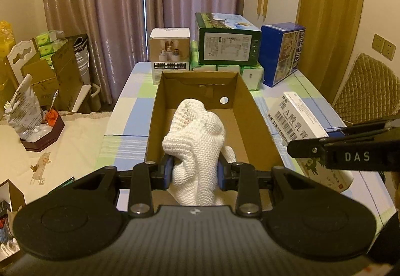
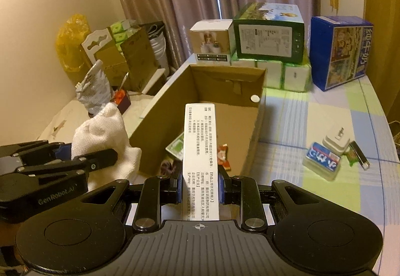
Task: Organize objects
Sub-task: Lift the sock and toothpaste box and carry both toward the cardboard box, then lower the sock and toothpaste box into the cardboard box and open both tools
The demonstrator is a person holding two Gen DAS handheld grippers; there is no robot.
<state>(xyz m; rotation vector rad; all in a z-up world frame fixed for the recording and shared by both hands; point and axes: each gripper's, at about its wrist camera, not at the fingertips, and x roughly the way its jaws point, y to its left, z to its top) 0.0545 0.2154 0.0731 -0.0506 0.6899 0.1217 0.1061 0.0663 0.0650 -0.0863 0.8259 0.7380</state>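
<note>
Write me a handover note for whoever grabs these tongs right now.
Left tongs: shut on the white knitted cloth, held above the open cardboard box.
Right tongs: shut on the white medicine box, also over the box.
Done: a few small packets lie in the box.
Left: drop both items in, then the blue-and-white pack and white case on the table.
</note>
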